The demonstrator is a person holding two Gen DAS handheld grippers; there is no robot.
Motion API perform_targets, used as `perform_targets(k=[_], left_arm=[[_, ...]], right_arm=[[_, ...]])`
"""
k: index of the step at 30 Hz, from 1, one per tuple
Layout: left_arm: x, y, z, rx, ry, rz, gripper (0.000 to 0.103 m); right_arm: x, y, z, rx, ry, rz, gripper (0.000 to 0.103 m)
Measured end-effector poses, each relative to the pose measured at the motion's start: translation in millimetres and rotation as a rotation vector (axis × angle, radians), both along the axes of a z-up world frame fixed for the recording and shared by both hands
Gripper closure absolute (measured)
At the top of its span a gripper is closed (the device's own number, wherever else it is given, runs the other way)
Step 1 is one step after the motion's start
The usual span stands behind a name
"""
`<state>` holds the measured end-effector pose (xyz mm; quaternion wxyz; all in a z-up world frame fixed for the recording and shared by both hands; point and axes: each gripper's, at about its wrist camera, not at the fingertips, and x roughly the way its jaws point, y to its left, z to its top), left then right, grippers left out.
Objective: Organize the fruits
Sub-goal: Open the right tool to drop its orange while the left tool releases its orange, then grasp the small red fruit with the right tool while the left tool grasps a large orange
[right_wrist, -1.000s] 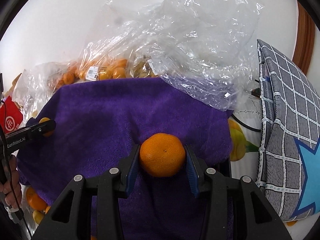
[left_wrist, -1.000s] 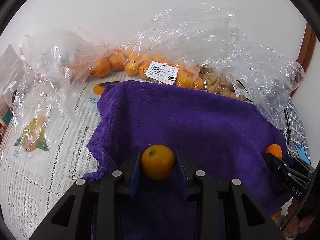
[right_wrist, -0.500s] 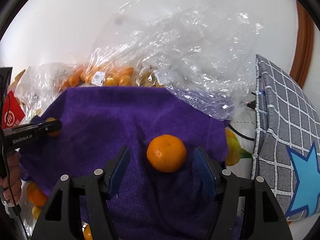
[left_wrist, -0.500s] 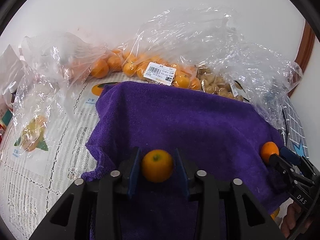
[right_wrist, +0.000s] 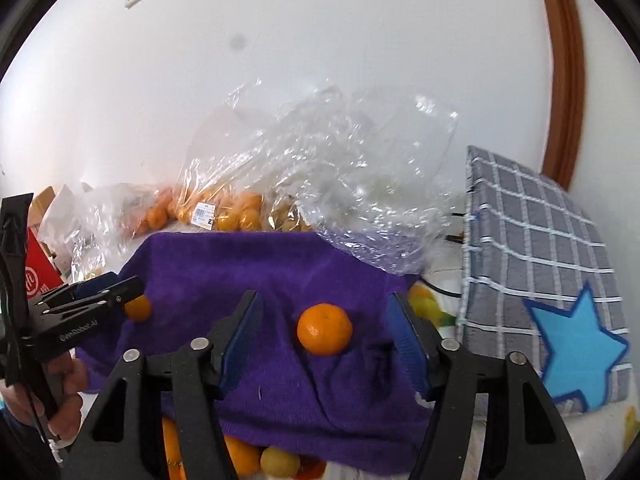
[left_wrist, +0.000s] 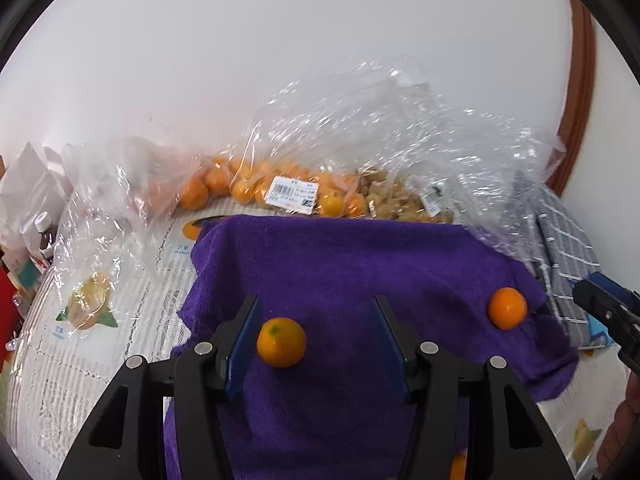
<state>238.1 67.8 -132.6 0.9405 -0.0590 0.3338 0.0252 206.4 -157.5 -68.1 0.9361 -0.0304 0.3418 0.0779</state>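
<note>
Our left gripper (left_wrist: pixel 316 336) has its jaws apart, having just been opening, and the small orange fruit (left_wrist: pixel 281 342) sits between them on the purple towel (left_wrist: pixel 360 264); it lies just beside the left blue pad, though we cannot tell whether they touch, and well clear of the other. Our right gripper (right_wrist: pixel 326 336) also stands open, its jaws having just closed in a little, with the larger mandarin (right_wrist: pixel 324 329) resting free on the towel between the pads, a gap on each side. In the left wrist view that mandarin (left_wrist: pixel 507 307) lies near the towel's right edge, just beside the right gripper's tips (left_wrist: pixel 600 304).

In the right wrist view the left gripper's tips (right_wrist: pixel 108 292) reach over the towel's left side above the small fruit (right_wrist: pixel 137 307), with a hand (right_wrist: pixel 60 396) on the handle below. Behind the towel we see clear plastic bags (left_wrist: pixel 360 152) holding oranges (left_wrist: pixel 256 188) with a barcode label (left_wrist: pixel 294 196), and a bag of pale brownish fruit (left_wrist: pixel 400 200). To the right a grey checked cloth (right_wrist: pixel 532 248) with a blue star (right_wrist: pixel 576 344) stands propped. Under the towel's near edge more oranges and a yellow fruit (right_wrist: pixel 280 460) show
</note>
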Motion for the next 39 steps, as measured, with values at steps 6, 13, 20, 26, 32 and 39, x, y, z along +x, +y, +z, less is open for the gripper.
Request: perform_targets(k=[6,13,20,26,32,39], left_arm=[[-43.5,0.5,7.5,-0.040,-0.002,-0.026,0.052],[-107.8,31.5,-12.0,-0.069,0.069,-0.013,0.052],[-139.5,62.2,-43.4,-0.191,0.179,0.033,0.052],[-149.5,61.9,-53.6,-0.170,0.178,0.040,0.052],[-150.3,55.2,-56.2,-0.160,0.140,-0.004,0.041],[-149.0,54.8,-56.4,-0.175,0.138,-0.016,0.037]], right_arm=[[-47.0,-6.6,9.0,-0.043,0.026,-0.005,0.041],[-101.4,-16.4,-16.0,-0.038,0.089,-0.014,0.050],[-139.1,-11.0,-34.6,0.028,0.133,0.015,0.056],[-144.5,11.6,-43.6,0.036,0.145,0.086,0.061],[-137.7,30.6,-63.3,0.034,0.192,0.146,0.061],[-126.7,42.7,-80.7,0.056,0.253,0.185,0.070]])
